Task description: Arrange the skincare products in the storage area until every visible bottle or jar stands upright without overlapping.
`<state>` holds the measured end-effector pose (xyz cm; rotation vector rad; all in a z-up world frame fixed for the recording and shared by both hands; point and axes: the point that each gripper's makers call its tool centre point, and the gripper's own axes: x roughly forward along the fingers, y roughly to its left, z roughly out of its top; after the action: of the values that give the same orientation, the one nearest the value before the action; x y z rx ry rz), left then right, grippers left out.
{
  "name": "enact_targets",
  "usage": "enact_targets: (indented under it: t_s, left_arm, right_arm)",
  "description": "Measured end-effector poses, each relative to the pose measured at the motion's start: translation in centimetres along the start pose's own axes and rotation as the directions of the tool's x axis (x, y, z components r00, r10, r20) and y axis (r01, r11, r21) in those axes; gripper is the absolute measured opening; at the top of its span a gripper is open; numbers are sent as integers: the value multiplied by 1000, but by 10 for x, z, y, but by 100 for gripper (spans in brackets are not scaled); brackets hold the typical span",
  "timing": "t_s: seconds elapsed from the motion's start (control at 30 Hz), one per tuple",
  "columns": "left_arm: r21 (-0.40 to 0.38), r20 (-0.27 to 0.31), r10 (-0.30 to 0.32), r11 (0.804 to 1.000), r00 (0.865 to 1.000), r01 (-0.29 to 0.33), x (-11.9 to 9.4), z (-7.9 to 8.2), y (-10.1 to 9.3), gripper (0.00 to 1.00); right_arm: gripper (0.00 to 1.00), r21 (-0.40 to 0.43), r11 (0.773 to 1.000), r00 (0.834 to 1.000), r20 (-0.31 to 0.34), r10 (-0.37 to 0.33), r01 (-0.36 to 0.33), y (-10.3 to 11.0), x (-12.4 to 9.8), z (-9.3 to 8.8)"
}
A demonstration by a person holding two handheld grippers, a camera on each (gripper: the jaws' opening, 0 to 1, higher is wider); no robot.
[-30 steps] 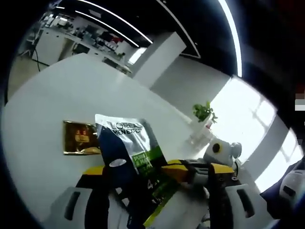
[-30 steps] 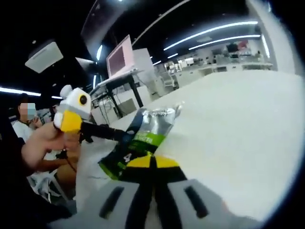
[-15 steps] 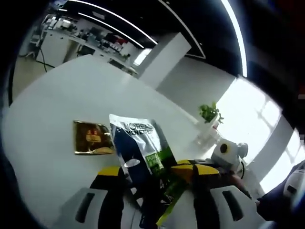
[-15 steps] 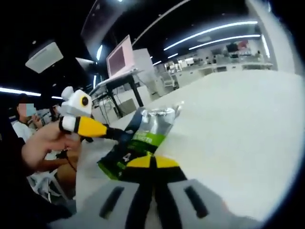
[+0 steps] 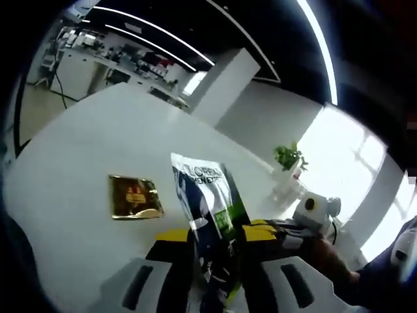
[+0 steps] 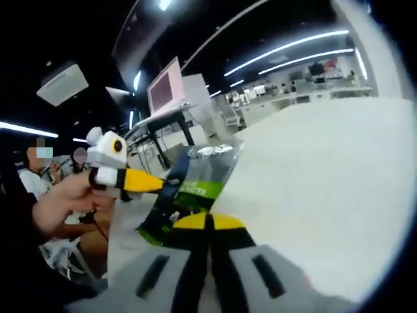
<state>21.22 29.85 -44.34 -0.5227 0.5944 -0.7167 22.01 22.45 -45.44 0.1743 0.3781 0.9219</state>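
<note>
A silver, dark blue and green skincare pouch [image 5: 207, 195] stands up off the white table between both grippers. My left gripper [image 5: 215, 251] has its yellow-and-black jaws drawn in against the pouch's lower sides, shut on it. In the right gripper view the pouch [image 6: 195, 179] rises just beyond my right gripper [image 6: 208, 225], whose jaws are shut on its bottom edge. The left gripper [image 6: 163, 185] comes in from the left and meets the pouch's edge. A flat gold sachet [image 5: 135, 197] lies on the table to the pouch's left.
The white table [image 5: 78, 156] stretches far and left with bare room around the gold sachet. A person's hand [image 6: 62, 202] holds the left gripper at the table edge. The right gripper [image 5: 280, 228] enters from the right. Desks and a screen stand behind.
My left gripper's jaws have narrowed from wide apart to tight against the pouch. The pouch now stands more upright. The right gripper has stayed shut on its bottom edge.
</note>
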Motion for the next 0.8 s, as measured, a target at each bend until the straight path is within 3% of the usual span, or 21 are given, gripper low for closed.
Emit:
enact_targets:
  t_s: [0.4,0.8]
  left_arm:
    - [4,13,5,1000,1000,-5,0,4,3,12]
    - [18,45,-35,999,998,34,-1,12,-7,3]
  right_arm:
    - [0,9,1000,1000,20,9,-9,2,0,3]
    - [0,2,1000,999,37,17,-17,2,-1,6]
